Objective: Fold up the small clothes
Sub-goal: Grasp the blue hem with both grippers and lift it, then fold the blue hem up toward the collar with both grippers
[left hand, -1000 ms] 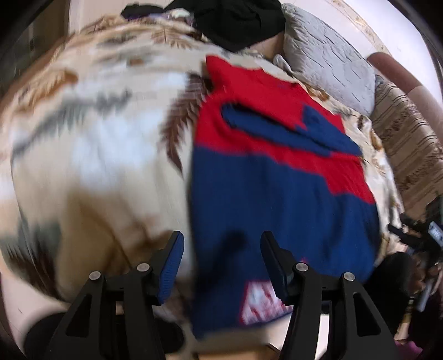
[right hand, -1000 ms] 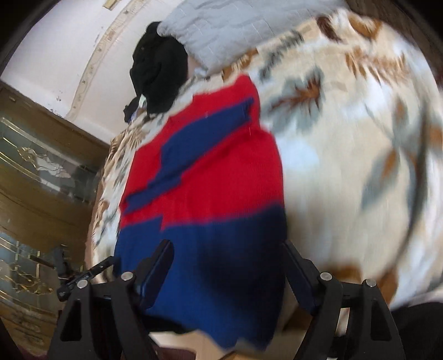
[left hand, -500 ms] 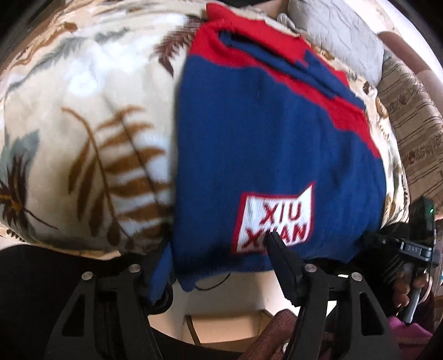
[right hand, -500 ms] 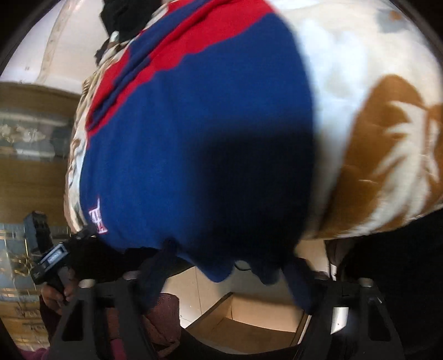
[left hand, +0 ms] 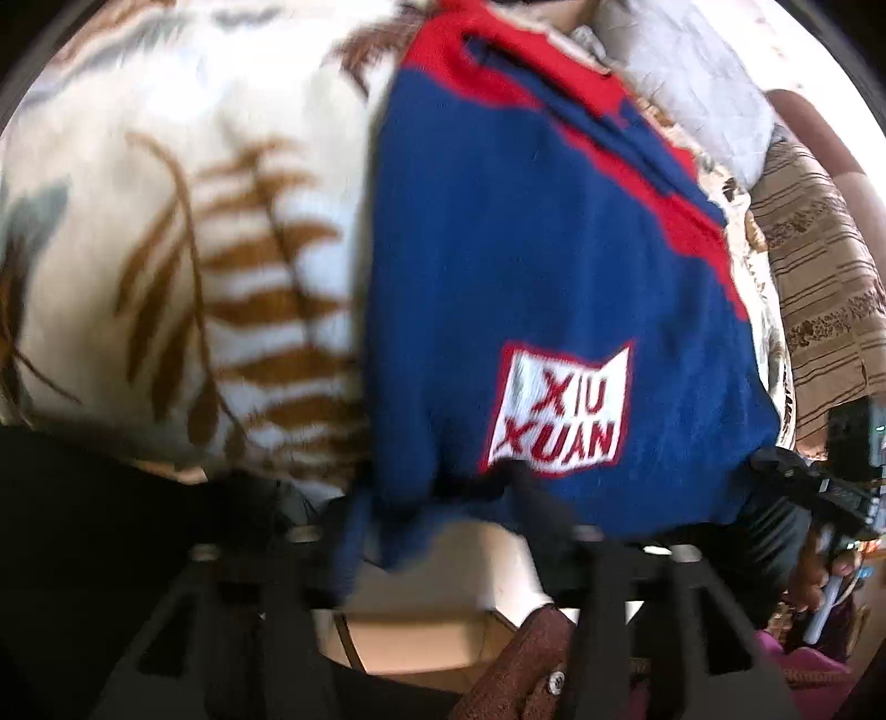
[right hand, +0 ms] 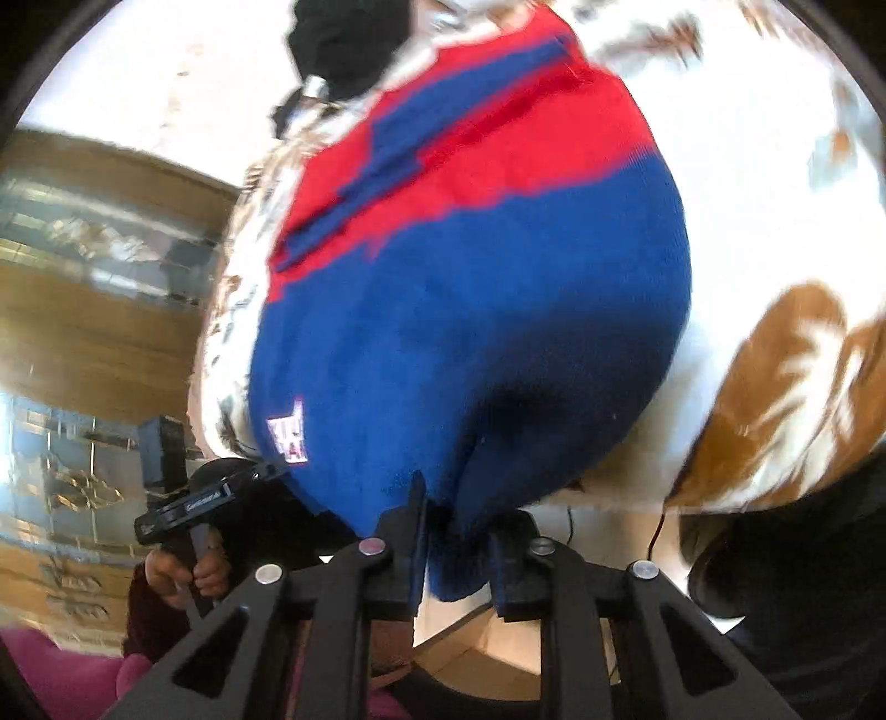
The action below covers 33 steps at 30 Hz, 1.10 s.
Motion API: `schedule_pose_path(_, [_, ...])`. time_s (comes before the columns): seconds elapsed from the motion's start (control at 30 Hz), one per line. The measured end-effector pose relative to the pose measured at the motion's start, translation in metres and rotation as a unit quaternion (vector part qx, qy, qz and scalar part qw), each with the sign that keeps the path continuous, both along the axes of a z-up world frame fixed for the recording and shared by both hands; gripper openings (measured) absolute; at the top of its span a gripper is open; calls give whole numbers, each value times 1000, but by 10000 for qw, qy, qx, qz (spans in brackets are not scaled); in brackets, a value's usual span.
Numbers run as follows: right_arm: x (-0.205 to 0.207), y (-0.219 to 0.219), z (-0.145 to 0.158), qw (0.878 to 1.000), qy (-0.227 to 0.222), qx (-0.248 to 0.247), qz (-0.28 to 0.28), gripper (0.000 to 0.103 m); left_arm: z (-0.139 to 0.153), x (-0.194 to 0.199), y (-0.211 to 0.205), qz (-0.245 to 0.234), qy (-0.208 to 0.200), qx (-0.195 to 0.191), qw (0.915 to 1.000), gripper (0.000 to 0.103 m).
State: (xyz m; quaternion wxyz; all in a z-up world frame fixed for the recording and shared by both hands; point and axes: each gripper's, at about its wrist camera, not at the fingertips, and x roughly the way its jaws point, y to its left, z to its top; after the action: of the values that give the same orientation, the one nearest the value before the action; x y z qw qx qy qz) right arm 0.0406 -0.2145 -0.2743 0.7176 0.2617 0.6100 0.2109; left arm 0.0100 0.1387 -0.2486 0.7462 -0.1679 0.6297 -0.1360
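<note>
1. Right gripper (right hand: 457,545): jaws drawn close together with the blue hem of the sweater (right hand: 470,310) pinched between them; the fabric puckers at the grip, so I read it as clamped on the hem corner
2. Left gripper (left hand: 437,515): fingers straddle the opposite hem corner, blue cloth bunched between them. Frame is motion-blurred and I cannot tell whether the jaws have fully closed on the cloth
3. Sweater location: lying flat on the leaf-print blanket (left hand: 183,232), blue body and white logo patch (left hand: 559,410) nearest the grippers, red yoke and collar at the far end toward the grey pillow (left hand: 686,72). Sleeves look already tucked across the red chest section (dark blue bands over the red)
4. Key relation: the garment's long axis runs from 6 o'clock (hem, at the grippers) to 12 o'clock (collar) in both wrist views. Both hands sit at the near hem, one per corner, neither clearly nearer the collar
5. Judgement: the step in hand looks like the bottom-to-top fold; hem should be carried toward 12 o'clock and laid over the red yoke
6. Risk: uneven lift between the two corners would skew the fold line; a loose left grip would drop that corner
7. Background: dark clothing (right hand: 349,39) piled beyond the collar, not involved
</note>
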Motion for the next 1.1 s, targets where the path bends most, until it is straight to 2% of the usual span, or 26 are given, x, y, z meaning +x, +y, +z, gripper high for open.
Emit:
schedule_pose_path(0.1, [4, -1, -23, 9987, 466, -89, -195, 29, -4, 0, -6, -55, 62, -66, 9999, 57])
schedule_pose_path(0.17, [8, -5, -31, 9970, 647, 131, -392, 29, -5, 1, -7, -53, 47, -127, 9999, 53])
schedule_pose_path(0.2, [10, -4, -32, 9972, 589, 207, -413, 29, -5, 1, -8, -47, 7, -194, 9998, 36])
schedule_pose_path(0.23, [11, -4, -29, 9981, 445, 241, -356, 29, -4, 2, -9, -47, -4, -188, 9998, 24])
schedule_pose_path(0.27, [10, -4, -26, 9987, 361, 238, -285, 29, -5, 1, -9, -42, -9, -181, 9998, 22])
schedule_pose_path(0.3, [9, -4, -21, 9990, 262, 256, -248, 25, -3, 0, -8, -30, -31, -213, 9998, 15])
schedule_pose_path(0.33, [9, -5, -18, 9990, 215, 304, -238, 20, -1, -1, -7, -25, -45, -256, 9997, 13])
schedule_pose_path(0.47, [11, -10, 19, 9979, -266, 570, -183, 18, 21, -5, 10, -94, -228, -648, 9976, 12])
schedule_pose_path(0.57, [21, -12, 53, 9943, -701, 788, -176, 18, 57, 5, 11, -128, -618, -1025, 9927, 12])
schedule_pose_path(0.67, [38, -15, 83, 9886, -1118, 977, -236, 18, 88, 26, 8, -199, -1018, -1241, 9868, 12])
schedule_pose_path(0.73, [55, -19, 99, 9855, -1317, 1026, -315, 18, 114, 50, 8, -234, -1351, -1309, 9819, 12])
schedule_pose_path(0.87, [109, -28, 120, 9800, -1635, 995, -548, 18, 139, 111, 5, -230, -1714, -1267, 9767, 12])
schedule_pose_path(1.1, [230, -26, 121, 9743, -1813, 860, -1022, 18, 131, 243, -3, 12, -1766, -922, 9800, 12])
